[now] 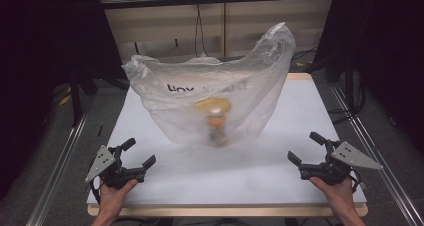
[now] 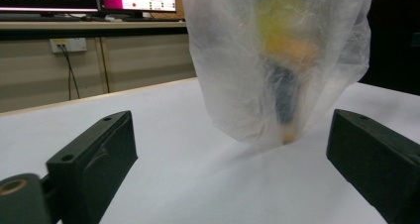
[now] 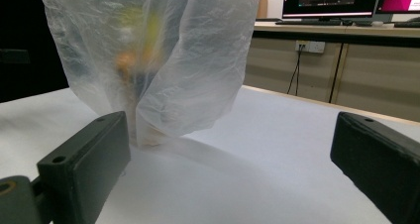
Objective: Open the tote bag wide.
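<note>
1. Nearest the camera, the left gripper (image 1: 136,158) and the right gripper (image 1: 306,153) rested low on the near edge of the table (image 1: 210,181), each in a hand, jaws spread wide with nothing between them
2. Well apart from both, mid-table, stood the plastic bag (image 1: 220,93), thin, translucent and loosely upright, with a bottle (image 1: 217,128) blurred inside it under a yellow shape I could not identify
3. Judged risks: the film looked slippery and slack, so a pinch might have caught only one layer and slid off; a one-sided tug would likely have toppled the bottle or dragged the bag across the sheet
4. The surface was a smooth white sheet on a wood-edged board
5. Beyond lay pale panelling, a wall socket (image 2: 68,44), dangling cables, monitors (image 3: 341,1) and dark curtains
</note>
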A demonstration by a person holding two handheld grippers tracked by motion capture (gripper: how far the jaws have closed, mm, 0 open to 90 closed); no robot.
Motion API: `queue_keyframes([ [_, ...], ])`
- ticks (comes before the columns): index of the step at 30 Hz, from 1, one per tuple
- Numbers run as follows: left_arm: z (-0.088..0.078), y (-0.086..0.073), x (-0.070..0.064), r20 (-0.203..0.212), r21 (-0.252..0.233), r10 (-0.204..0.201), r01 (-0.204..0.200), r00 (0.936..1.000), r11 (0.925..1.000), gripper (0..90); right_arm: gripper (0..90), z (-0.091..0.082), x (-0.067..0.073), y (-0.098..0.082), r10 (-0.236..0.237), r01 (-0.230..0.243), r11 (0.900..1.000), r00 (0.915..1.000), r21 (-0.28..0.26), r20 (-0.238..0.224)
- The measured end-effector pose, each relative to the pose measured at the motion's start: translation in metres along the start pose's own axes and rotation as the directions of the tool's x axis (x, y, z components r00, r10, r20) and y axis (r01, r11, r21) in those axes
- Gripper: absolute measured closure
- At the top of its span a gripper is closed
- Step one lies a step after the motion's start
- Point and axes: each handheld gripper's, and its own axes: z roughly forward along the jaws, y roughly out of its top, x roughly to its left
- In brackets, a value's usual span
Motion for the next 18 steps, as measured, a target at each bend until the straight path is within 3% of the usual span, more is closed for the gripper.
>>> queue_keyframes([
  [4,0.002,0.002,-0.001,0.03,0.038,0.007,-0.008,0.9995,0.9993,9.9,5.3,0.002,0.001,0.0,0.0,-0.001,1.0,1.0,0.025,0.008],
  [6,0.003,0.002,-0.004,0.053,0.038,-0.005,0.003,0.9986,0.9993,14.7,12.3,0.003,0.001,0.001,0.005,-0.005,0.999,0.9998,0.032,-0.018],
  [7,0.002,0.003,-0.002,0.053,0.064,0.036,-0.039,0.998,0.9971,16.3,12.9,0.004,0.001,0.001,0.009,-0.008,0.999,0.9998,0.039,-0.019],
  [8,0.003,0.003,-0.004,0.059,0.068,0.033,-0.037,0.9977,0.997,17.8,16.0,0.005,0.001,0.001,0.011,-0.01,0.999,0.9996,0.045,-0.027],
  [9,0.004,0.004,-0.006,0.073,0.046,-0.003,0.0,0.9973,0.9989,20.1,19.7,0.006,0.001,0.002,0.01,-0.008,0.999,0.9994,0.046,-0.035],
  [10,0.003,0.005,-0.006,0.076,0.056,0.022,-0.027,0.9969,0.9981,25.0,23.6,0.006,0.001,0.002,0.01,-0.008,0.999,0.9992,0.043,-0.038],
  [13,0.003,0.009,-0.007,0.104,0.056,0.0,-0.006,0.9946,0.9984,35.4,33.4,0.008,0.001,0.003,0.018,-0.016,0.999,0.9987,0.046,-0.049],
  [14,0.003,0.01,-0.006,0.11,0.073,0.014,-0.022,0.9938,0.9971,37.2,36.2,0.008,0.001,0.004,0.018,-0.015,0.999,0.998,0.051,-0.06],
  [15,0.004,0.011,-0.008,0.092,0.076,0.01,-0.017,0.9958,0.997,39.7,38.2,0.009,0.001,0.004,0.019,-0.016,0.998,0.9978,0.054,-0.064],
  [18,0.007,0.015,-0.011,0.112,0.079,-0.019,0.01,0.9935,0.9968,49.4,47.7,0.012,0.001,0.005,0.021,-0.016,0.998,0.996,0.063,-0.087],
])
